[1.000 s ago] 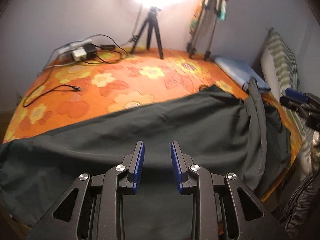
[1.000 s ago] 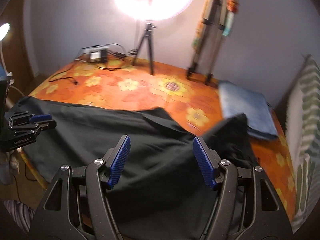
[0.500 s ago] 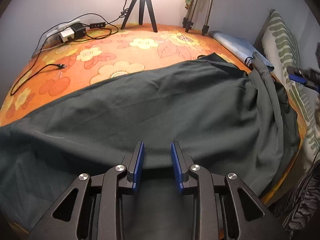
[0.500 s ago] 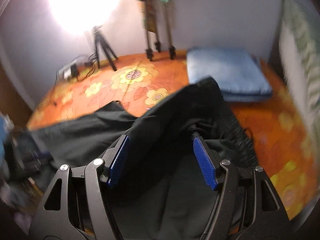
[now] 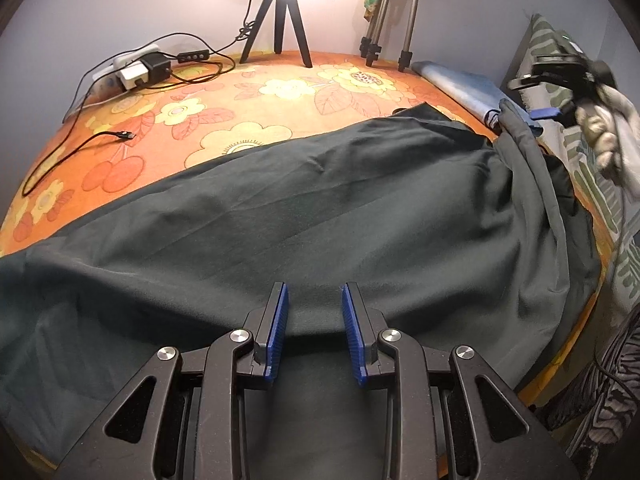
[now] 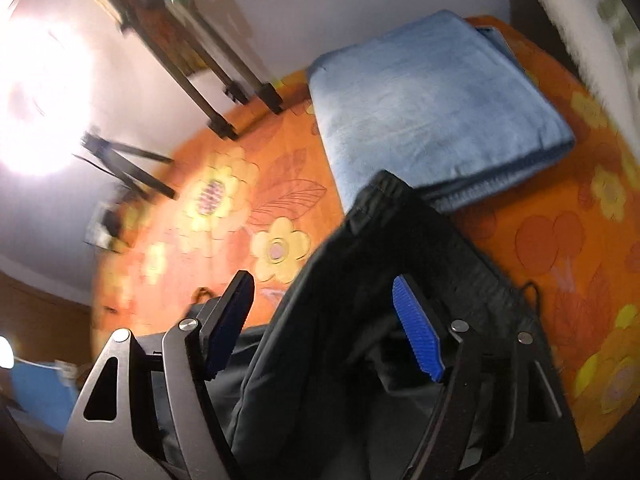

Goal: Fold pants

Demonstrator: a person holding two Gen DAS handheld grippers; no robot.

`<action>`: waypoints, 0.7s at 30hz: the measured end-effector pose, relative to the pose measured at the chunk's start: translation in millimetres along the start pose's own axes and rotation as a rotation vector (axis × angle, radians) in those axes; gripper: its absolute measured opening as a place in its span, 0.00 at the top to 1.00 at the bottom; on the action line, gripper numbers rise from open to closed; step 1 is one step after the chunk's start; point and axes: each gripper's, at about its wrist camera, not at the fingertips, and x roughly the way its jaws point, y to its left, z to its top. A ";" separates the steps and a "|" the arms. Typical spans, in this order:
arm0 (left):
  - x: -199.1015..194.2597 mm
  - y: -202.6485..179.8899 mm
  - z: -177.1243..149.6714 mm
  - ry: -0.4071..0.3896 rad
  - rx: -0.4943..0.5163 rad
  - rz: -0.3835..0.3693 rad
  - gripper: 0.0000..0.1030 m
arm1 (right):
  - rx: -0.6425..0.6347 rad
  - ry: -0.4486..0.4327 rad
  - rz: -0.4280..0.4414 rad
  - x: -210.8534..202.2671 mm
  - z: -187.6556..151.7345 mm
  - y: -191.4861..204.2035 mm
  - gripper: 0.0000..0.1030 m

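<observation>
Right wrist view had tilted since earlier, its wide-open right hand-held gripper (image 6: 324, 328) over the bunched waistband of the pants (image 6: 360, 300) near a blue towel (image 6: 432, 104); only the left view showed them spread across the bed (image 5: 240, 92) beneath the narrowly parted left hand-held gripper (image 5: 314, 326).

I'm working in a home bedroom rigged for filming: a bed under an orange floral sheet (image 5: 280, 80), a folded blue blanket (image 6: 432, 96), a striped pillow (image 5: 552, 40), tripods (image 5: 280, 12) and a power strip (image 5: 132, 70).
</observation>
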 end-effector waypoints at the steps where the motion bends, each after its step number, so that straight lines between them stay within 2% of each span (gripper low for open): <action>1: -0.2 0.2 -0.3 -0.002 0.000 -0.002 0.74 | -0.022 0.007 -0.044 5.0 2.9 7.4 0.27; 4: -0.7 1.7 -1.4 -0.009 -0.001 -0.012 0.74 | -0.080 0.024 -0.165 21.4 10.8 23.2 0.27; 10: -1.0 4.8 -2.3 -0.019 -0.007 -0.031 0.74 | -0.101 0.093 -0.261 44.2 14.8 15.9 0.28; 12: -0.9 5.0 -2.4 -0.020 -0.008 -0.033 0.74 | -0.124 0.095 -0.268 44.7 13.3 13.4 0.52; 13: -1.3 5.1 -2.8 -0.020 -0.008 -0.033 0.74 | -0.132 0.102 -0.265 43.8 12.3 12.4 0.79; 14: -1.3 5.0 -2.7 -0.020 -0.007 -0.032 0.74 | -0.132 0.110 -0.249 40.8 11.1 10.8 0.90; 21: -1.9 5.8 -3.3 -0.021 -0.009 -0.035 0.74 | -0.143 -0.037 -0.137 -41.8 -12.4 -11.2 0.95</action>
